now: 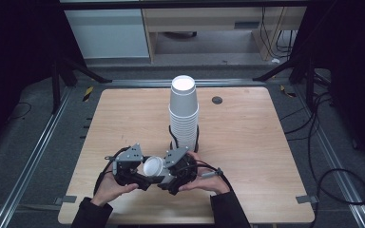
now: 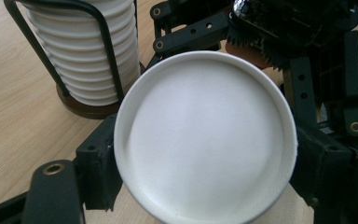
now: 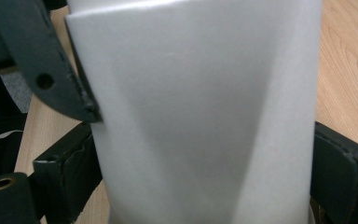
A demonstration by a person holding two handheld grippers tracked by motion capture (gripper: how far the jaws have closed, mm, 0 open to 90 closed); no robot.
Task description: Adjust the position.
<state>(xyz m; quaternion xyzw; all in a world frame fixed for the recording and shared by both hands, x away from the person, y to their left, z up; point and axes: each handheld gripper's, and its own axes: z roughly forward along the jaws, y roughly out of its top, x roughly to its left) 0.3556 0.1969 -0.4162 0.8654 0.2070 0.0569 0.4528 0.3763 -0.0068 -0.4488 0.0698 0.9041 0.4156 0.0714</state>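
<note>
A white paper cup [image 1: 153, 167] lies on its side between both grippers above the table's front edge. In the left gripper view its round bottom [image 2: 205, 135] faces the camera, and my left gripper [image 2: 205, 172] is shut on it with a black pad on each side. The cup's side wall [image 3: 200, 121] stands between the pads of my right gripper [image 3: 205, 182], which is also shut on it. In the high view, my left gripper [image 1: 140, 176] and right gripper [image 1: 167, 176] meet at the cup. A tall stack of white cups [image 1: 184, 114] stands upside down in a black wire holder [image 2: 107, 51] just behind.
The wooden table [image 1: 247, 142] has a small round black grommet [image 1: 217, 99] at the back right. Metal rails [image 1: 38, 142] and loose cables [image 1: 332, 171] run along the floor on both sides. A pale cabinet [image 1: 109, 33] stands beyond the table.
</note>
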